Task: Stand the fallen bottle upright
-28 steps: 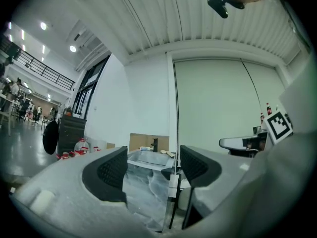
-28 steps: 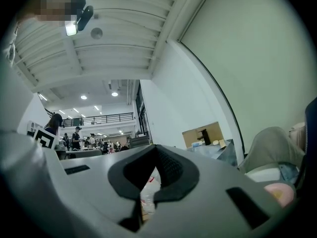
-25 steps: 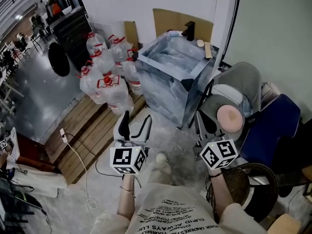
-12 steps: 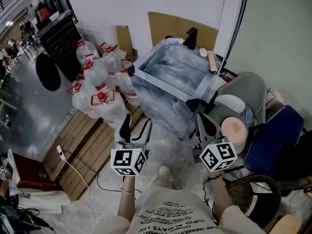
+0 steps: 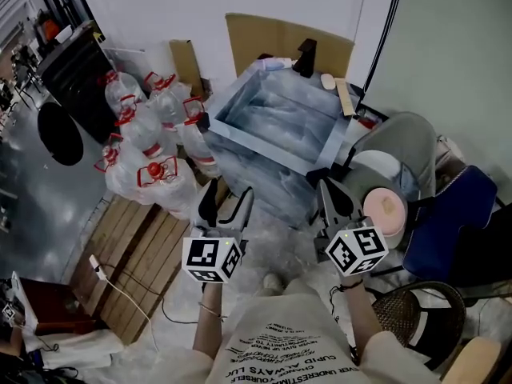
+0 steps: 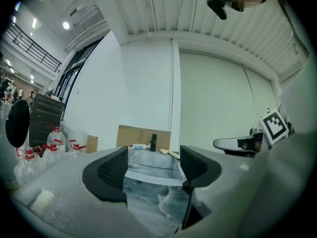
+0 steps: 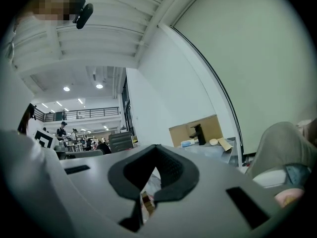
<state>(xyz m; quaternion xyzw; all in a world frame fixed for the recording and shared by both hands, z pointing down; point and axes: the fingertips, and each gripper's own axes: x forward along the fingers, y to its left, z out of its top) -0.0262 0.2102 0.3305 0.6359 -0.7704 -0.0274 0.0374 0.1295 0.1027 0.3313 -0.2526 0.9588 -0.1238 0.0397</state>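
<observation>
A small white and blue bottle (image 6: 140,146) lies on its side on the far rim of the marbled sink unit (image 5: 264,138), beside a black tap (image 5: 304,54). The right gripper view also shows this bottle (image 7: 186,143) next to the tap. My left gripper (image 5: 226,194) hangs in the air in front of the unit's near corner, open and empty, well short of the bottle. In the left gripper view the left gripper (image 6: 153,155) frames the unit. My right gripper (image 5: 330,190) is shut on nothing at the unit's right side, and the right gripper (image 7: 157,150) points upward.
Several large water jugs (image 5: 152,174) with red caps stand on a wooden pallet (image 5: 144,246) at the left. A grey covered seat with a pink round pad (image 5: 384,206) and a blue chair (image 5: 448,214) crowd the right. Cardboard (image 5: 272,34) leans on the back wall.
Both grippers and the person have moved forward toward the sink unit, which now sits closer in the head view. The jaws of both grippers stand as before.
</observation>
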